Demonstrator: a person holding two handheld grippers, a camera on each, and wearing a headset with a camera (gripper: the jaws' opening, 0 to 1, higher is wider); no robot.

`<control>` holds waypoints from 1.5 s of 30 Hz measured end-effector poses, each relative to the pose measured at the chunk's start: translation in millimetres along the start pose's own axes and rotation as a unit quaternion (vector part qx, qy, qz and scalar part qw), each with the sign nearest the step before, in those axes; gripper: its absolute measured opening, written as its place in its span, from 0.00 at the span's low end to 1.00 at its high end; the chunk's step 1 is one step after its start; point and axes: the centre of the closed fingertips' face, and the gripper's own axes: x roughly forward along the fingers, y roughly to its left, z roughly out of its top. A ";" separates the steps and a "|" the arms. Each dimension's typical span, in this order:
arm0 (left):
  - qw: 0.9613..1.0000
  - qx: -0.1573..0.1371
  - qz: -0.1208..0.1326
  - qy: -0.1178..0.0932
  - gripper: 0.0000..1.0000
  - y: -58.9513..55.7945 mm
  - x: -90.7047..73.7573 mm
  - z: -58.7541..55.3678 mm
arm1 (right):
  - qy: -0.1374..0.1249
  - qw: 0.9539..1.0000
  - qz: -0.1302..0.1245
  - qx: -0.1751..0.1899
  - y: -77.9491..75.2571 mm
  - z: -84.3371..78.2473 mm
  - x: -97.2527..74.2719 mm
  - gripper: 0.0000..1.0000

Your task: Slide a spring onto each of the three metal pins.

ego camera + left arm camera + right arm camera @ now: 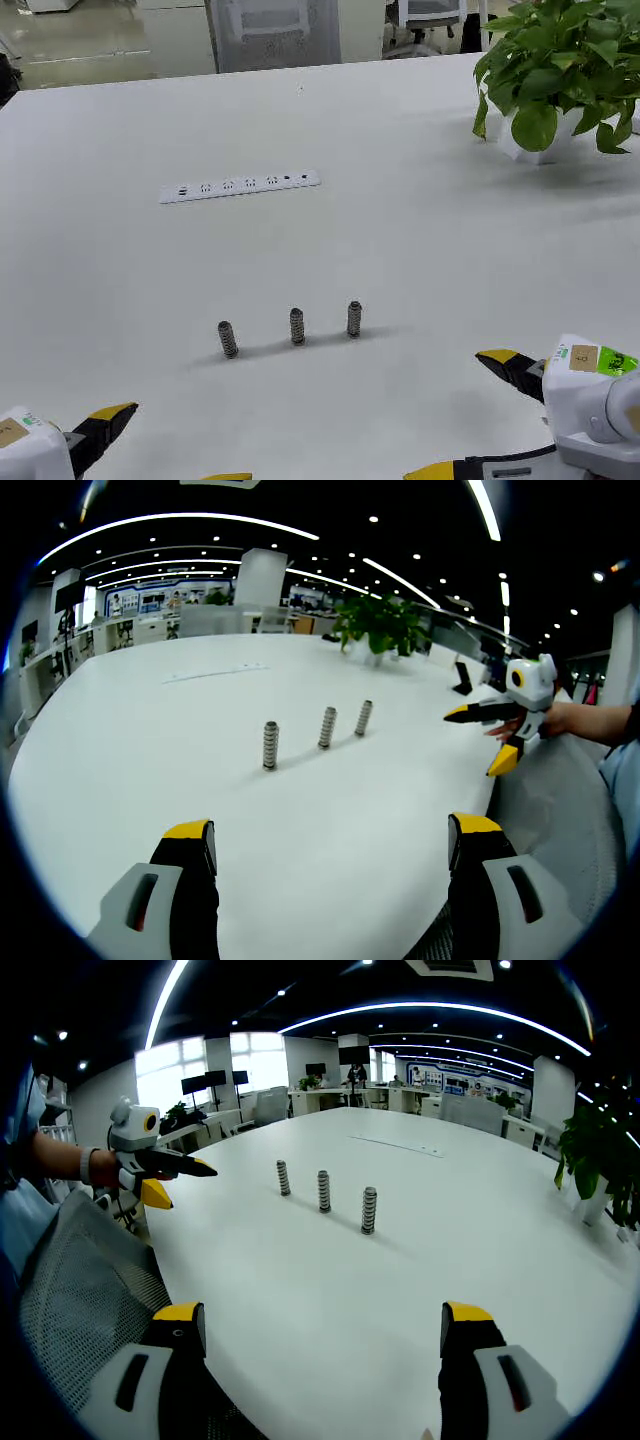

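Three upright metal pins stand in a row on the white table (400, 240), each with a grey coil spring around it: the left spring (228, 340), the middle spring (297, 326) and the right spring (354, 318). The same row shows in the left gripper view (327, 727) and in the right gripper view (323, 1190). My left gripper (170, 445) (330, 828) is open near the table's front edge, left of the row and well short of it. Nothing is between the jaws of my right gripper (462, 413) (322, 1312), which is open at the front right.
A white power strip (240, 186) lies beyond the pins. A potted green plant (560, 70) stands at the back right. Office chairs (275, 35) sit past the far edge. A mesh chair (80, 1290) is beside the table's near edge.
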 end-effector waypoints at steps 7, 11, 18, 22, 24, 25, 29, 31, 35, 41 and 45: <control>1.000 0.000 -0.001 -0.001 0.98 -1.3 1.1 -0.1 | -0.001 1.000 0.001 0.000 -0.2 0.0 0.2 0.99; 1.000 0.001 0.000 -0.001 0.98 -2.2 1.0 0.2 | -0.001 1.000 0.003 -0.002 -0.6 -1.5 1.4 0.99; 1.000 0.004 0.003 -0.003 0.98 -4.8 -1.6 3.3 | -0.008 1.000 0.006 -0.003 2.9 3.5 -1.0 0.99; 1.000 0.004 0.007 -0.005 0.98 -3.8 -3.0 4.0 | -0.008 1.000 0.009 -0.007 4.2 3.2 -0.5 0.99; 1.000 0.005 0.008 -0.005 0.98 -5.3 -5.1 4.8 | -0.009 1.000 0.012 -0.008 5.7 3.8 -0.3 0.99; 1.000 0.006 0.008 -0.004 0.98 -4.8 -5.7 4.1 | -0.009 1.000 0.012 -0.010 5.9 4.2 -0.1 0.99; 1.000 0.010 0.012 -0.001 0.98 -5.1 -10.4 5.2 | -0.015 1.000 0.016 -0.012 8.7 8.0 -1.0 0.99; 1.000 0.010 0.014 -0.002 0.98 -4.4 -11.8 6.3 | -0.015 1.000 0.014 -0.015 8.5 8.7 -1.7 0.99; 1.000 0.017 0.015 0.002 0.98 -4.0 -12.6 8.8 | -0.023 1.000 0.014 -0.013 8.1 12.4 -2.8 0.99; 1.000 0.016 0.016 -0.003 0.98 -3.2 -9.5 11.8 | -0.031 0.999 0.014 -0.013 7.9 15.0 -3.3 0.99; 1.000 0.018 0.012 -0.004 0.98 -4.0 -7.0 13.3 | -0.040 0.999 0.008 -0.011 2.9 18.7 -6.0 0.99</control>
